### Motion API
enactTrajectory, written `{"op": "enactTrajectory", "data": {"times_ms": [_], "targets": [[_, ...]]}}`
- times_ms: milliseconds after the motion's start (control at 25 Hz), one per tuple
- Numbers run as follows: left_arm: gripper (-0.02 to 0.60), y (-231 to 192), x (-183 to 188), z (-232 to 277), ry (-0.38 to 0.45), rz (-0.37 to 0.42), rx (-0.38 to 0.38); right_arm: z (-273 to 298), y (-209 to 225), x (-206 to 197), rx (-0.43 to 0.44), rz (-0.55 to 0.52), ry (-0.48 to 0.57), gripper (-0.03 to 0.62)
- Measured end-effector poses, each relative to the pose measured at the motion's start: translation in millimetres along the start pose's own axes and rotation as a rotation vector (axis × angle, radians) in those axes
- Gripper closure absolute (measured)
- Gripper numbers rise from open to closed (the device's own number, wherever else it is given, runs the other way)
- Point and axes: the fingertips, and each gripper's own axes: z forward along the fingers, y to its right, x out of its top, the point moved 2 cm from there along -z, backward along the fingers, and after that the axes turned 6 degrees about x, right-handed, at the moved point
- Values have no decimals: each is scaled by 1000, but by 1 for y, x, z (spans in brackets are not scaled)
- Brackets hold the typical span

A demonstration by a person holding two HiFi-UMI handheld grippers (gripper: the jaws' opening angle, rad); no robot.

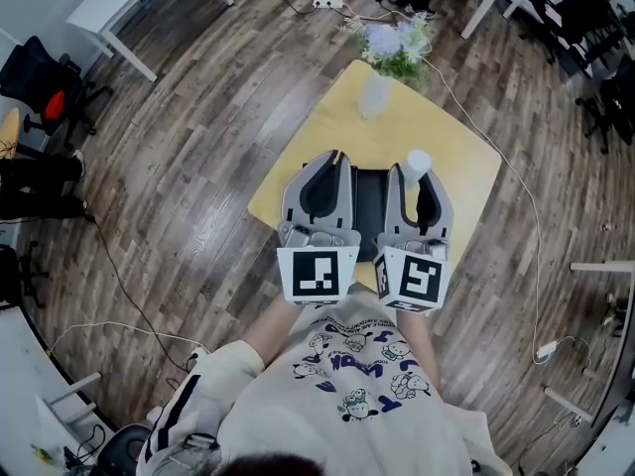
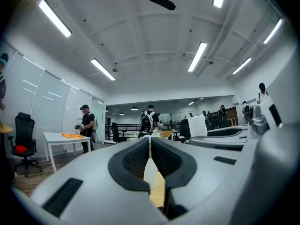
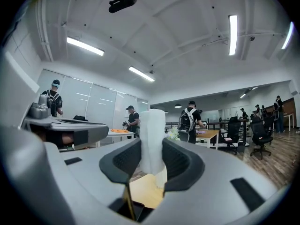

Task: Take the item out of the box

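From above, the person stands at a small yellow counter (image 1: pixel 451 172) on the wood floor (image 1: pixel 198 167), holding both tools out level, side by side. The left tool (image 1: pixel 330 160) has its jaws pressed together with nothing in them. The right tool (image 1: pixel 421 180) is pinching a white item (image 1: pixel 418 160) that stands upright, its rounded top poking up above the jaws. A black box (image 1: pixel 369 201) sits on the counter in the gap between the two tools, so the item is up out of it, just beside and to the right of it. At the far end of the counter is a white vase (image 1: pixel 374 94) of pale flowers (image 1: pixel 397 46).

In the left gripper view the two dark pads (image 2: pixel 133 158) meet at the tips, leaving only a thin slit. The vase (image 2: pixel 151 173) and a strip of yellow counter (image 2: pixel 158 194) show through that slit, well beyond the jaws. Off to the right the white item (image 2: pixel 197 125) sticks up from the other tool.

In the right gripper view the white item (image 3: pixel 153 135) fills the space between the pads (image 3: pixel 180 162), both sides pressing on it, and it rises well above them. Yellow counter (image 3: pixel 140 191) shows below it. Behind are office desks, chairs and a person with a backpack (image 3: pixel 188 120).
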Motion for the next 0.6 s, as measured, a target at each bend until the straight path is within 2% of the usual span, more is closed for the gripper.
{"op": "enactTrajectory", "data": {"times_ms": [600], "targets": [[554,-3,-2,4,-13,-4,-3,5,0,-2,5,10,-11,442]]}}
